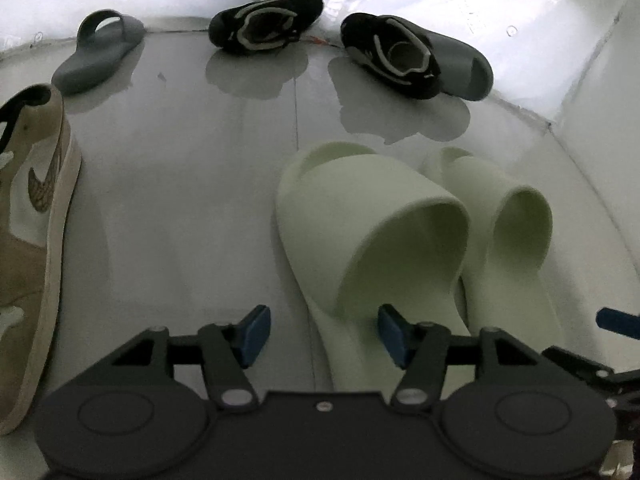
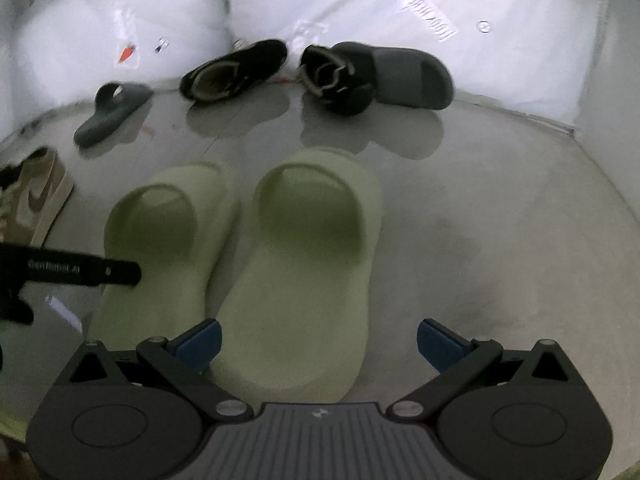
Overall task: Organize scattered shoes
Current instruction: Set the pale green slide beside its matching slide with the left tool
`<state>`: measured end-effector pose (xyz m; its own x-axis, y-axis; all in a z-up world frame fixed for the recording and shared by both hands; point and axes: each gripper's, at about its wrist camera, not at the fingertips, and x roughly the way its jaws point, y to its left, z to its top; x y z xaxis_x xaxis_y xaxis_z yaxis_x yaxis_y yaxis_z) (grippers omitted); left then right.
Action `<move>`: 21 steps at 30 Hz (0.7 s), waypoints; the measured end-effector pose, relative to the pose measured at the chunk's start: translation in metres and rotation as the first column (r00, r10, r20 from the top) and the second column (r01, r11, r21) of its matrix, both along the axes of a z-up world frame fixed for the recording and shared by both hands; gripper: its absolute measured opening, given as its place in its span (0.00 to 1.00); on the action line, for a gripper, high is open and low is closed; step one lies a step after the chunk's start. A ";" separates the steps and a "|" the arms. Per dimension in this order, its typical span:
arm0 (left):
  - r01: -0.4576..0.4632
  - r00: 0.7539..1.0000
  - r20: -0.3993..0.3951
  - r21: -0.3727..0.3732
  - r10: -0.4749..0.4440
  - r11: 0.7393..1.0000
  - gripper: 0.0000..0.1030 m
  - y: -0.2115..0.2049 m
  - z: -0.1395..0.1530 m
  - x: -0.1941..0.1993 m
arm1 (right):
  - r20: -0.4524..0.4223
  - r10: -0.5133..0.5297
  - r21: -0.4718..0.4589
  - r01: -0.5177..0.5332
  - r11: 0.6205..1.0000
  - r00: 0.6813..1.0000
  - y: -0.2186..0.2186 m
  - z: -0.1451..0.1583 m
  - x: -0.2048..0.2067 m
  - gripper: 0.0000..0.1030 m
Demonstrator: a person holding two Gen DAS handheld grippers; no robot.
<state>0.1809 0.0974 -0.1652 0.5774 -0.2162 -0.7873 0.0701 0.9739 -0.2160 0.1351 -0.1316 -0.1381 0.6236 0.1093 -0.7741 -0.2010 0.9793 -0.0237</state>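
Lying side by side as a matched pair, the pale green slides (image 2: 256, 264) sit nearest, toes pointing away. Each hand-held gripper, left (image 1: 322, 334) and right (image 2: 318, 346), hangs spread and empty, while grey slides (image 1: 100, 54) and black sneakers (image 1: 266, 20) lie unpaired.

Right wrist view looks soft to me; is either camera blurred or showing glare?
Right wrist view: blurred throughout, pale green slides smeared, edges bowed by the fisheye. Left wrist view: sharper, floor glossy, mirroring the black sneakers; both dim.
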 end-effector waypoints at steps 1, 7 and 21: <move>0.011 1.000 -0.004 0.001 -0.011 1.000 0.70 -0.001 0.000 0.000 | -0.005 0.009 -0.003 -0.009 1.000 1.000 0.002 -0.001 0.000 1.00; 0.108 0.991 -0.064 -0.140 -0.117 0.984 0.84 -0.008 -0.006 0.001 | -0.042 0.046 -0.013 -0.047 0.999 0.998 0.012 -0.009 0.008 1.00; 0.147 0.987 -0.056 -0.010 -0.148 0.989 0.84 -0.020 -0.003 -0.007 | -0.099 -0.049 -0.030 0.046 0.998 0.994 -0.006 -0.016 0.017 1.00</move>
<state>0.1740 0.0775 -0.1678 0.4932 -0.3000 -0.8165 0.2003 0.9526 -0.2290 0.1526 -0.1372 -0.1544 0.5468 0.0594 -0.8352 -0.1572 0.9870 -0.0327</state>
